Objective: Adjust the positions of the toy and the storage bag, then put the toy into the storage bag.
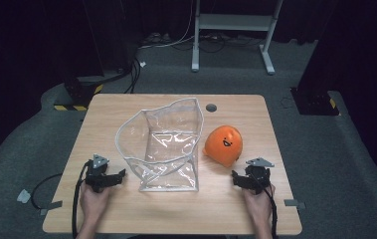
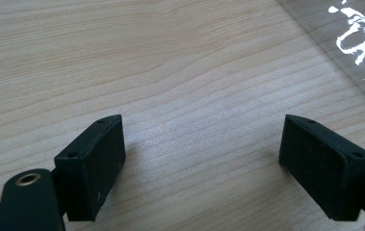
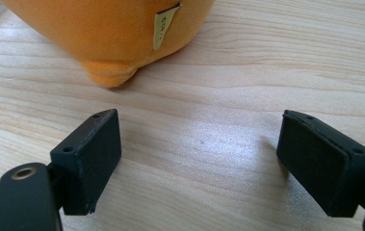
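While both grippers rest low on the table [image 1: 235, 209], jaws wide apart and empty: left gripper [image 1: 118, 176] at 7 o'clock, right gripper [image 1: 237, 179] at 5. Orange plush toy [image 1: 223, 145] lies beside the clear plastic bag [image 1: 163, 144]. Risk, by my reckoning: the limp bag mouth folding shut or sliding when nudged.

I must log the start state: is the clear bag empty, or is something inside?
Empty. Through the clear bag only the table shows; the orange plush toy lies outside, beside it.
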Demonstrator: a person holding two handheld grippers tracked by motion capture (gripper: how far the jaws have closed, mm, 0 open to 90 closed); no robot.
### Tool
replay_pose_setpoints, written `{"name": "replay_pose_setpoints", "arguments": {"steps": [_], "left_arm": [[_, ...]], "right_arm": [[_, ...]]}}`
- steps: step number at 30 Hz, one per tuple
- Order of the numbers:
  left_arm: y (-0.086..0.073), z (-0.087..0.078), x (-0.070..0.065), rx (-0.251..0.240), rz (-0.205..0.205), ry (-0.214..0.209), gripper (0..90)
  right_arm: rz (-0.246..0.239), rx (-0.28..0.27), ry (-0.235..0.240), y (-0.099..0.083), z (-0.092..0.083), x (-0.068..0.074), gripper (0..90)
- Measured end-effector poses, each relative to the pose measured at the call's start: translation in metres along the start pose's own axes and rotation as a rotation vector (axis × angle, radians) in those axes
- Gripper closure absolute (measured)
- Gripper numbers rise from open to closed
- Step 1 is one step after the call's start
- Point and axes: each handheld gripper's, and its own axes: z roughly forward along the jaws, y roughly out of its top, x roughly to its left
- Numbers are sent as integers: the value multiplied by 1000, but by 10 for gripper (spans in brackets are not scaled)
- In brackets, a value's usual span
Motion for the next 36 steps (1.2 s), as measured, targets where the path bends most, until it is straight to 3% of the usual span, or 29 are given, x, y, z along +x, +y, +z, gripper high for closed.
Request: {"name": "replay_pose_setpoints", "arguments": {"steps": [24, 30, 36], "left_arm": [[0, 0, 0, 0, -1, -1, 165], [0, 0, 0, 0, -1, -1, 165], [0, 0, 0, -1, -2, -1, 165]], "right_arm": [[4, 3, 0, -2, -3, 0, 159], [-5, -15, -3, -4, -5, 1, 201], [7, -46, 52, -5, -14, 4, 214]]}}
